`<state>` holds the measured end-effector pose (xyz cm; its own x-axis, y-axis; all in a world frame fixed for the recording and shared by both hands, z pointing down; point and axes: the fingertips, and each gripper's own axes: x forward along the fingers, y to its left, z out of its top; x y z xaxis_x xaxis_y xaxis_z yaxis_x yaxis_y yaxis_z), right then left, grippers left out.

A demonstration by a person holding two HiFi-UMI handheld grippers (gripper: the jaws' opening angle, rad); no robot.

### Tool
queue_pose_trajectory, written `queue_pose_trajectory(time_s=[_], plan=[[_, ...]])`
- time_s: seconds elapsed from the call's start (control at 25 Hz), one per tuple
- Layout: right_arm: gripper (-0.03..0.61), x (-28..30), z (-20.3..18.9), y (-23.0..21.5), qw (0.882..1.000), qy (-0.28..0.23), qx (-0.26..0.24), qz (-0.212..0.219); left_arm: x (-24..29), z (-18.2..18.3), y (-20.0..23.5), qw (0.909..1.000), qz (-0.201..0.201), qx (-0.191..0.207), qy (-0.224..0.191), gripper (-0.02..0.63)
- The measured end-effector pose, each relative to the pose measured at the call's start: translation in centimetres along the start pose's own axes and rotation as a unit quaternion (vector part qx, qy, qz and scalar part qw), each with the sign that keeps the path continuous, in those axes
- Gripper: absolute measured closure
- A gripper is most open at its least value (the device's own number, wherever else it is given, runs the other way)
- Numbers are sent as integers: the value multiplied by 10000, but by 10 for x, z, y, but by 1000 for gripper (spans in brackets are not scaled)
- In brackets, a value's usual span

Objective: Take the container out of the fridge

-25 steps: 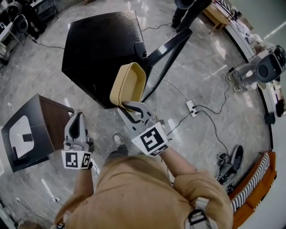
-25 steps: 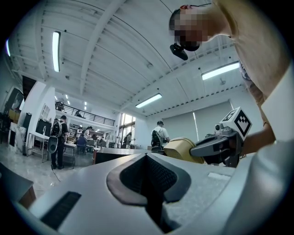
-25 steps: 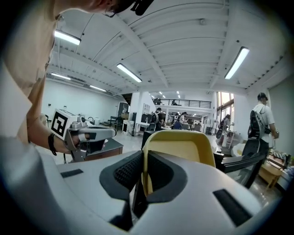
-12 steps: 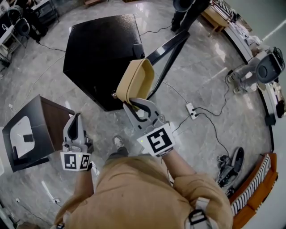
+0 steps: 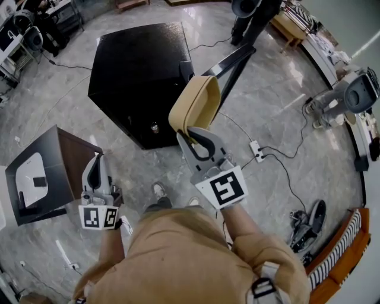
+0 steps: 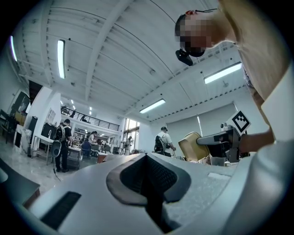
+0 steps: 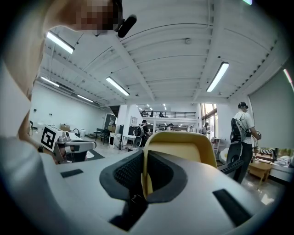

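We see the right gripper (image 5: 193, 135) clamped on the container (image 5: 196, 107). The right gripper view shows its 2 jaws pinching 1 thin side wall of the tan container, 1 pad inside and 1 outside. The container is out of the black fridge (image 5: 136, 71), held up in the air and tipped on its side. In the head view its open mouth faces left. From that view it overlaps the fridge's front right corner, just beside the fridge door (image 5: 228, 62), which stands swung open. We cannot tell if it touches either; it looks apart from both.

The left gripper (image 5: 98, 165) is empty, with its jaws together and nothing between them. It is held low at the person's left, well apart from the container, and points toward a brown cabinet (image 5: 65, 160) on the floor. The left gripper view looks up at the ceiling lights, with the container and the right gripper off to its right.

On the marble floor (image 5: 279, 77) we note a white power strip (image 5: 257, 149) with cables to the right of the fridge. A pair of dark shoes (image 5: 309, 217) lies further right. 1 standing person (image 5: 252, 12) is at the top edge behind the fridge door. More people stand at benches in the background of both gripper views.
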<state>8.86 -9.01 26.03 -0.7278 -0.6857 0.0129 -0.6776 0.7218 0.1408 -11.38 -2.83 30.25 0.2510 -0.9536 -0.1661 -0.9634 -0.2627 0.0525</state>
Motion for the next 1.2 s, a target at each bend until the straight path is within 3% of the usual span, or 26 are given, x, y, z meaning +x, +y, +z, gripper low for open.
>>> queue_pose_trajectory(time_s=[0.52, 1.2], plan=[[558, -31, -5, -36, 9977, 20, 375, -559, -10, 6, 17, 9994, 294, -149, -74, 612], [558, -33, -5, -44, 9979, 165, 396, -492, -10, -8, 8, 9989, 292, -364, 85, 612]])
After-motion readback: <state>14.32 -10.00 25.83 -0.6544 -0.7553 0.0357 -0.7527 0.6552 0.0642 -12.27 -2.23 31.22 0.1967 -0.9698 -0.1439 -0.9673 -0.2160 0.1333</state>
